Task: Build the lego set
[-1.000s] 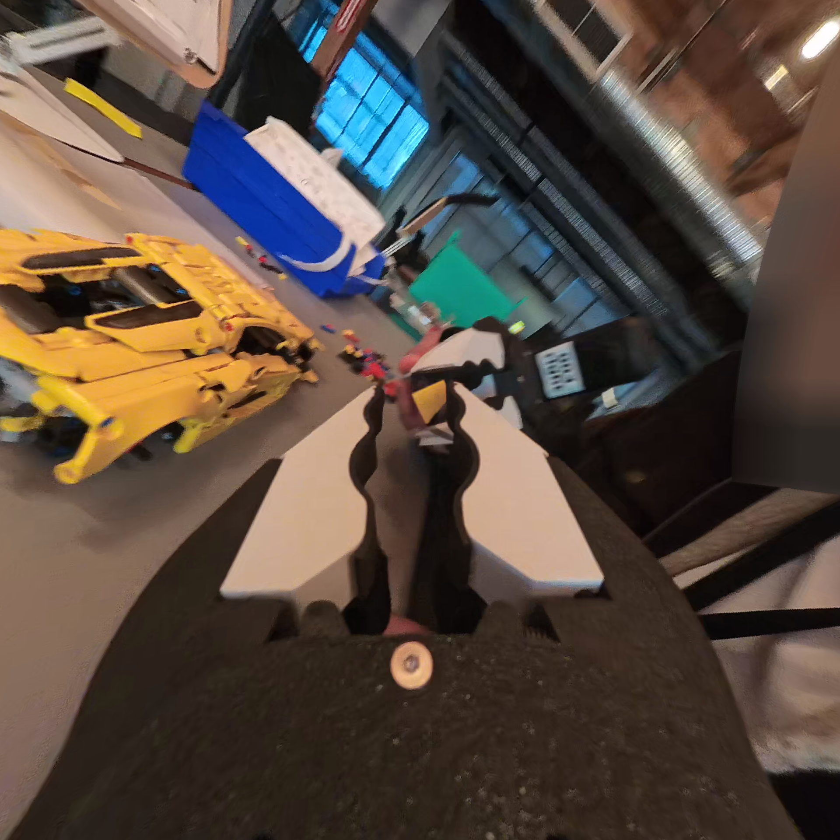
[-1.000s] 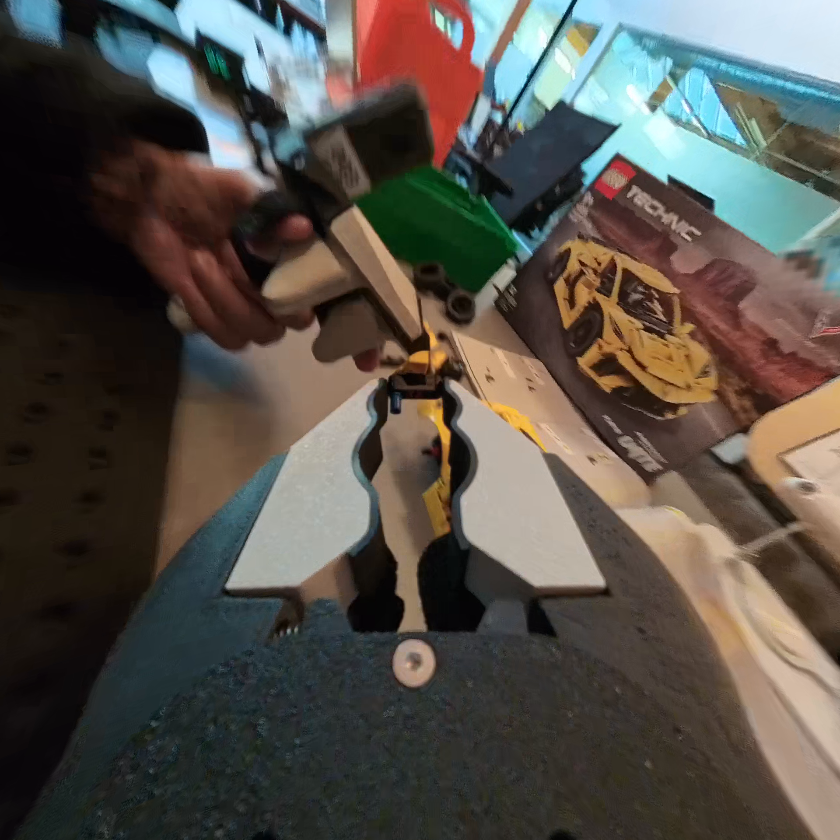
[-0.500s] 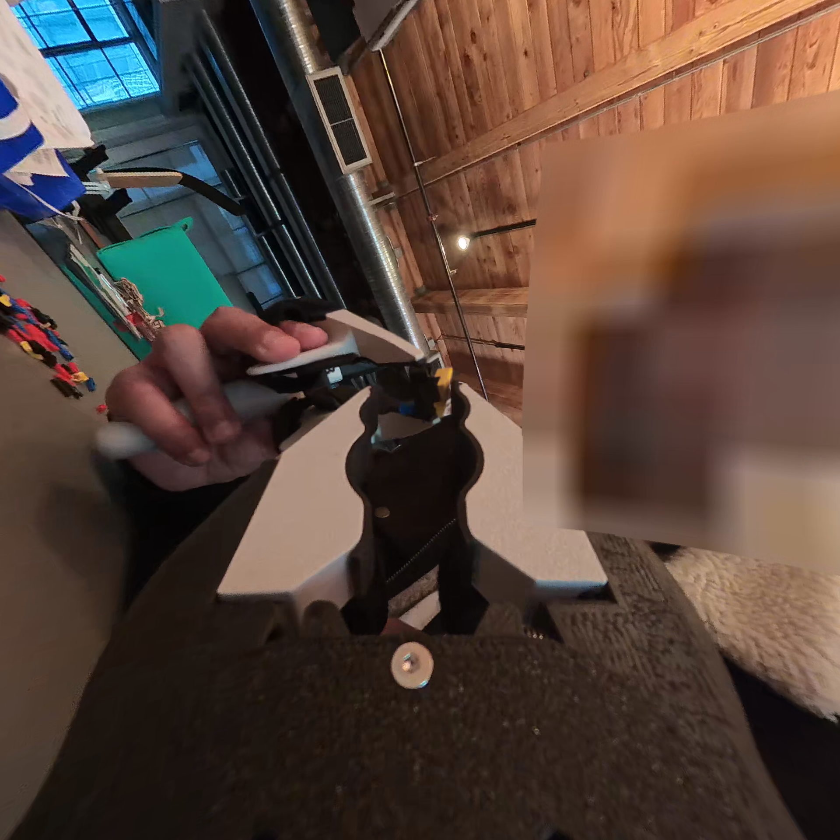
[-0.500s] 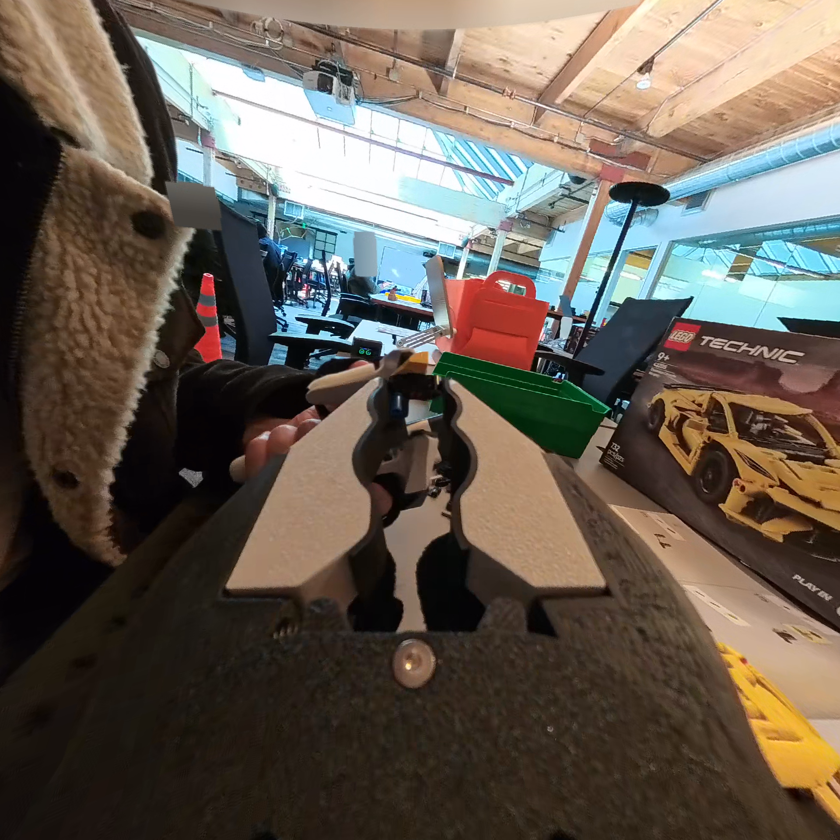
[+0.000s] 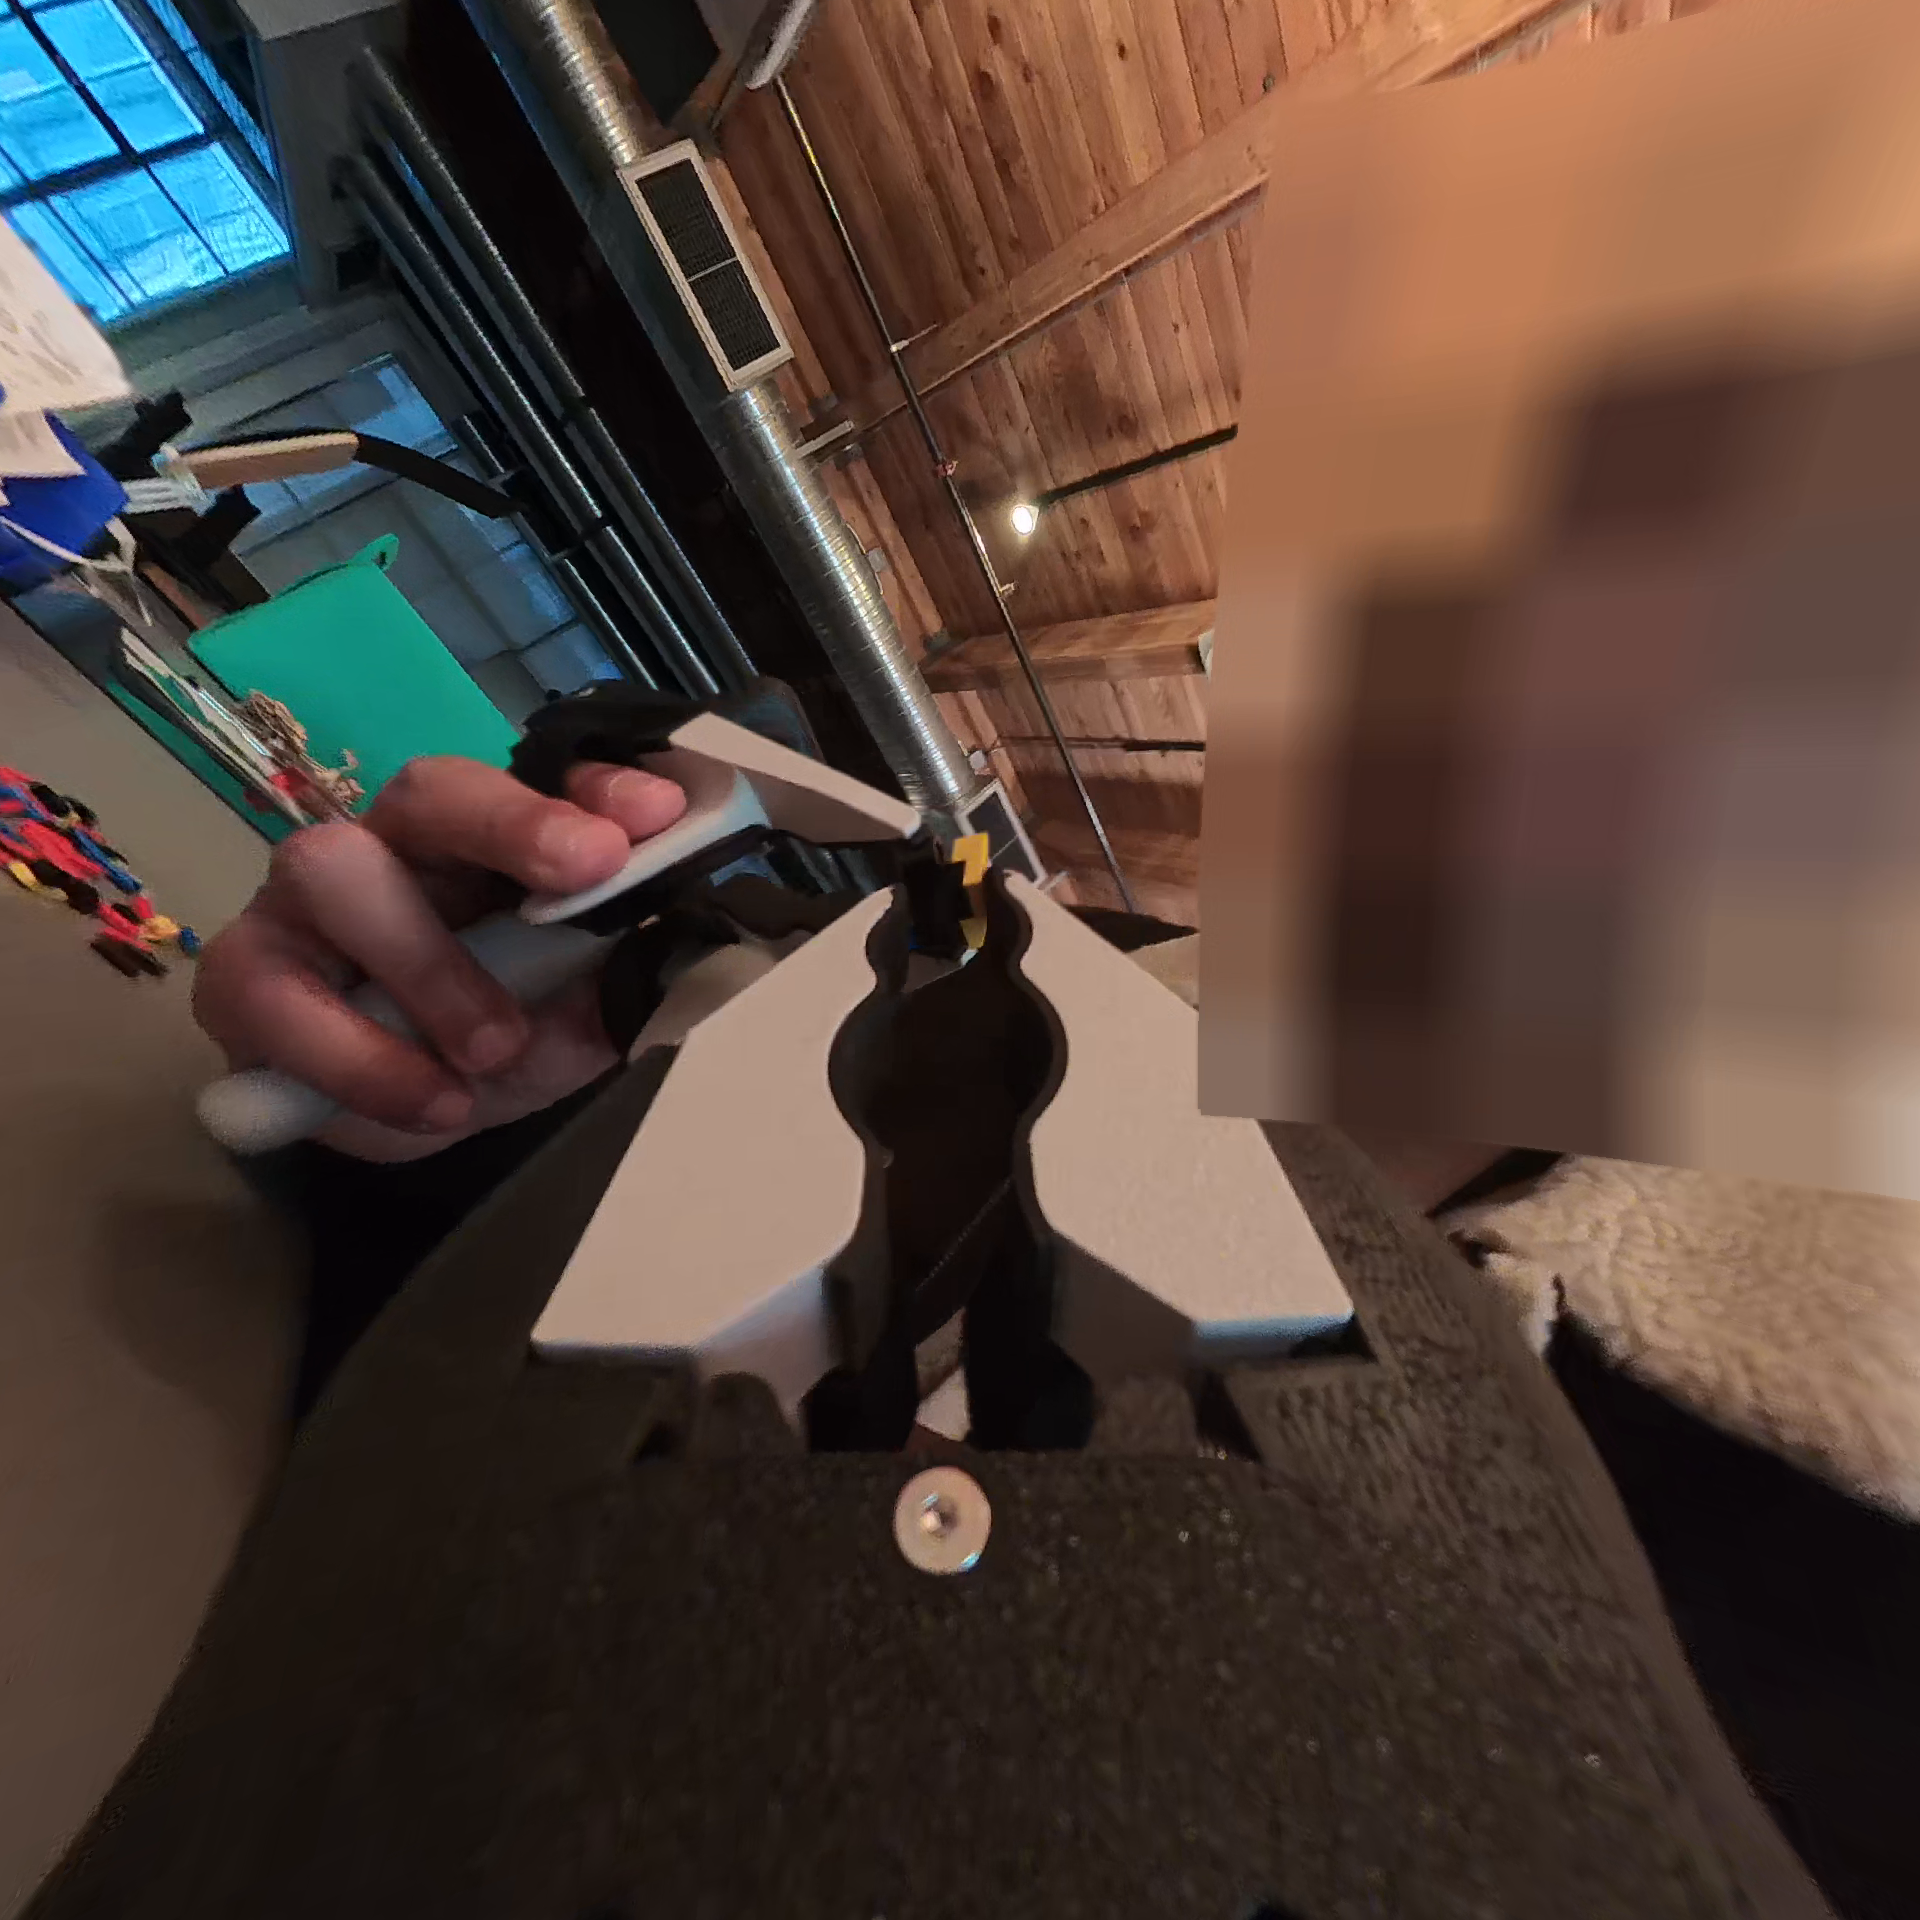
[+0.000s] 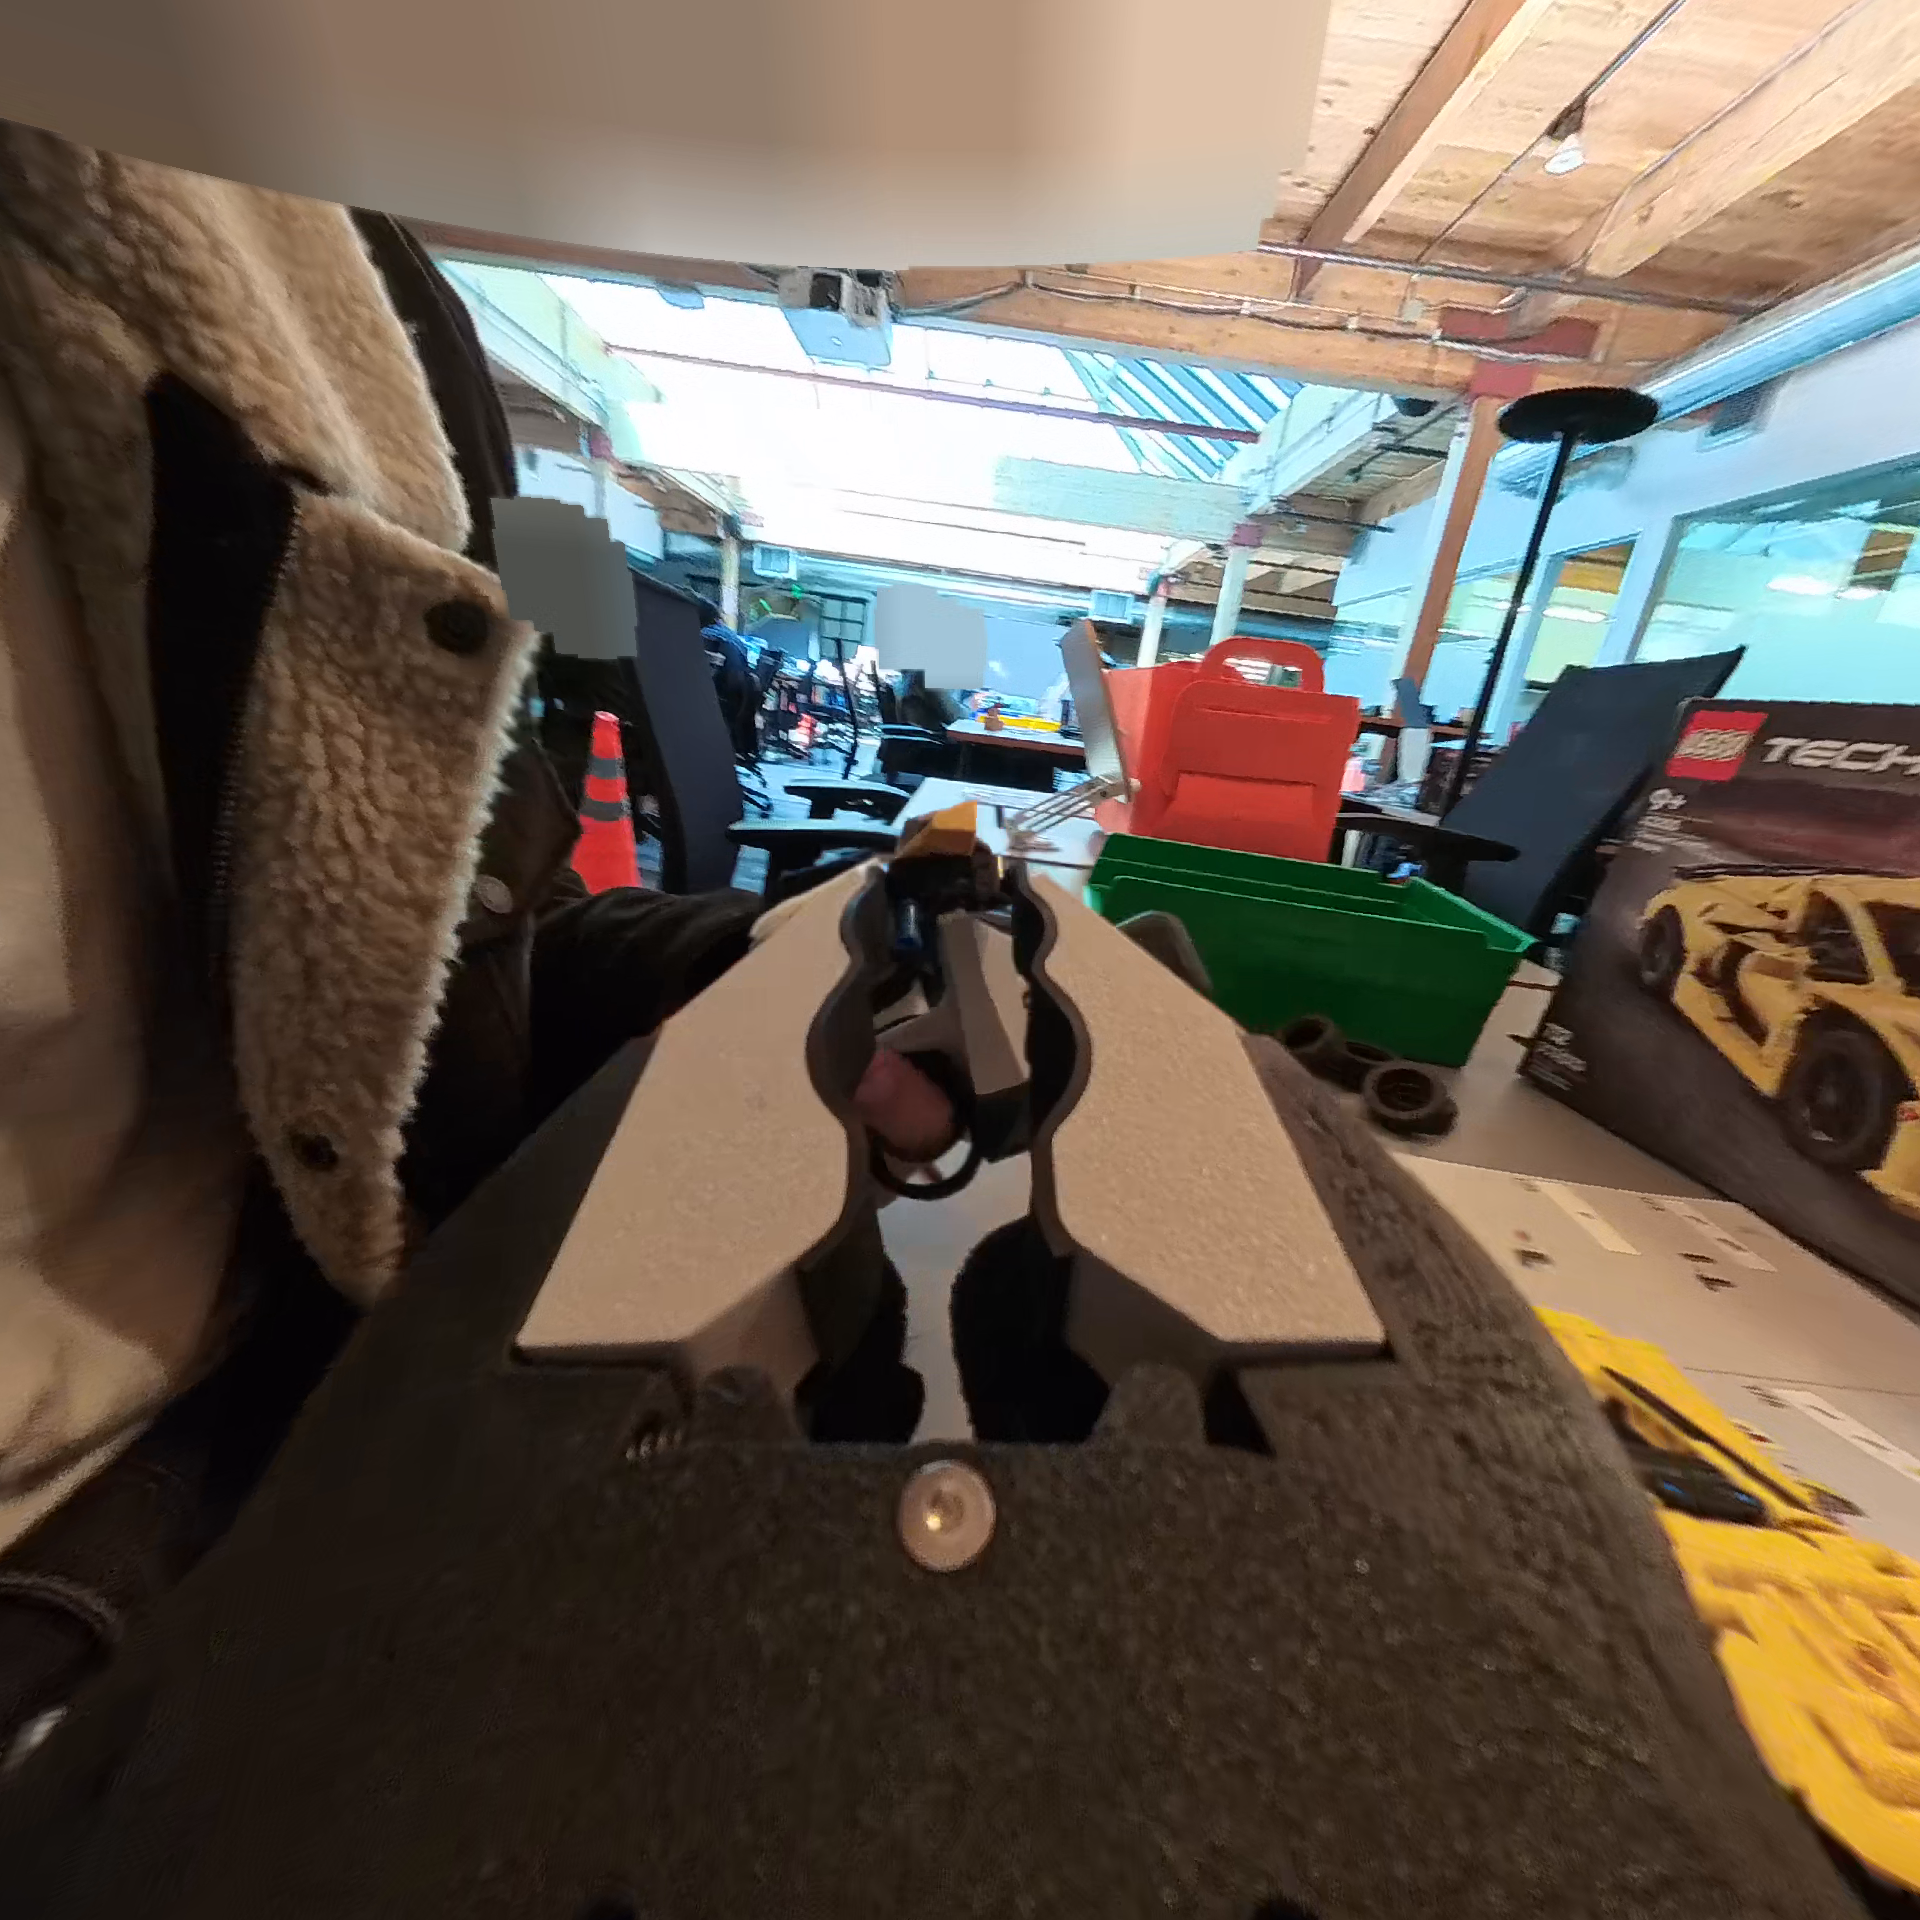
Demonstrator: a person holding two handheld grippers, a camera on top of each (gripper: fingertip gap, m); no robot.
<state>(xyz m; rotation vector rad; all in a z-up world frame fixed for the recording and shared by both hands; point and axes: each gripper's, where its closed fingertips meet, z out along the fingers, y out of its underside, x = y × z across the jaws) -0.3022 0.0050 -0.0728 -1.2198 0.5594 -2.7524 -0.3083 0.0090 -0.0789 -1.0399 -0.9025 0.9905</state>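
Observation:
A small black and yellow lego sub-assembly [image 5: 951, 894] with a blue pin [image 6: 907, 920] is held in the air in front of a person's fleece jacket [image 6: 343, 831]. My left gripper [image 5: 948, 902] is shut on it at the fingertips. My right gripper [image 6: 941, 885] is shut on the same piece [image 6: 943, 836] from the opposite side. The right gripper [image 5: 748, 800] shows in the left wrist view, gripped by a hand [image 5: 416, 935], its tip meeting the piece. The left gripper [image 6: 977, 1008] shows between the right fingers. The yellow lego car [image 6: 1818, 1662] lies on the table at lower right.
A lego box [image 6: 1766, 935], a green bin [image 6: 1299, 956], a red carrier [image 6: 1226, 748], black tyres [image 6: 1371, 1081] and an instruction sheet [image 6: 1662, 1247] are on the table to the right. Loose lego pieces [image 5: 73, 862] lie at the left on the grey table [image 5: 104, 1247].
Both grippers have risen from just above the table to chest height and tilted upward, still meeting tip to tip on the small piece. In the last half second they barely moved.

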